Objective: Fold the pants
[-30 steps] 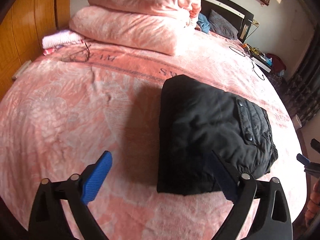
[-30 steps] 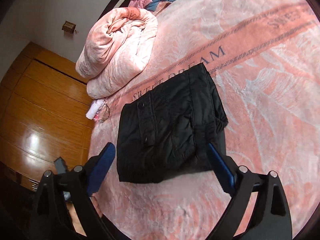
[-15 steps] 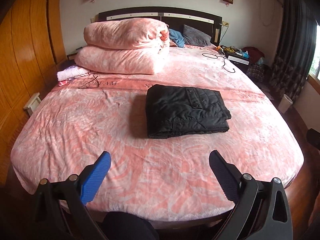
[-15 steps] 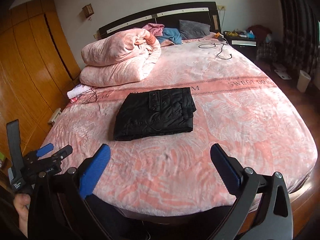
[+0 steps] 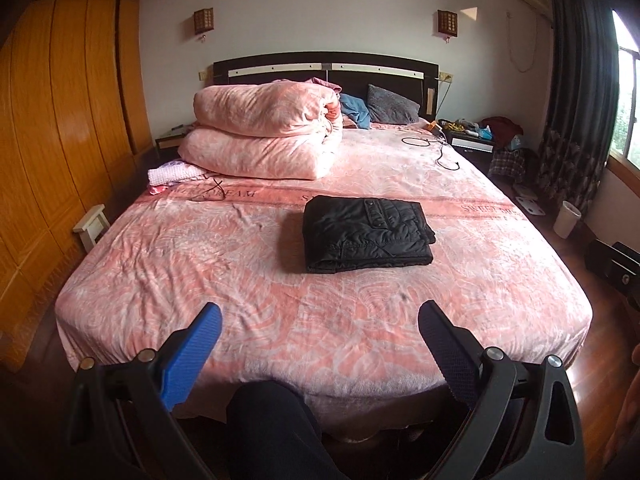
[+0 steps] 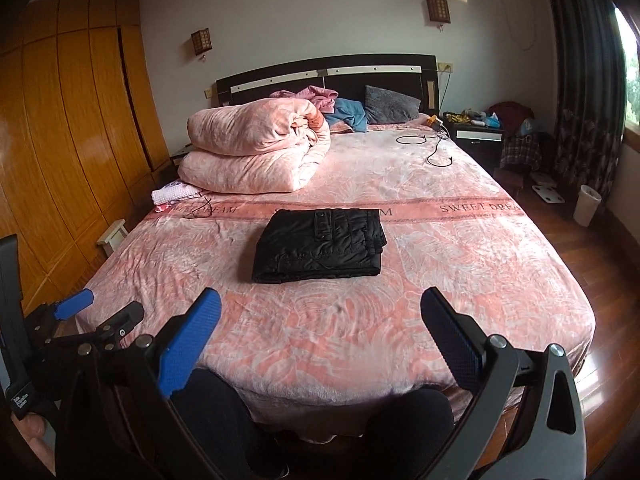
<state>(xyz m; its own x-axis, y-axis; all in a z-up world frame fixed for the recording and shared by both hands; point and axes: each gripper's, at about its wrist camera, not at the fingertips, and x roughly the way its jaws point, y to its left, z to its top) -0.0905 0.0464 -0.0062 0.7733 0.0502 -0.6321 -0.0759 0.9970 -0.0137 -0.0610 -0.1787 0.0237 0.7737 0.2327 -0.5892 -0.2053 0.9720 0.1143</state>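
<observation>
The black pants (image 5: pixel 366 234) lie folded into a flat rectangle in the middle of the pink bed (image 5: pixel 240 280); they also show in the right wrist view (image 6: pixel 322 244). My left gripper (image 5: pixel 320 316) is open and empty, held back past the foot of the bed, far from the pants. My right gripper (image 6: pixel 320 304) is open and empty too, also well short of the pants. The left gripper also shows at the left edge of the right wrist view (image 6: pixel 98 306).
A folded pink duvet (image 5: pixel 264 136) lies at the bed's far left, with pillows (image 5: pixel 390 110) by the headboard and a black cable (image 5: pixel 440 152) at far right. A wooden wardrobe (image 5: pixel 60 120) lines the left wall. The person's knees (image 6: pixel 408 412) are below the grippers.
Both grippers have pulled far back from the pants, from just above them to beyond the foot of the bed. The pants have stayed folded in place.
</observation>
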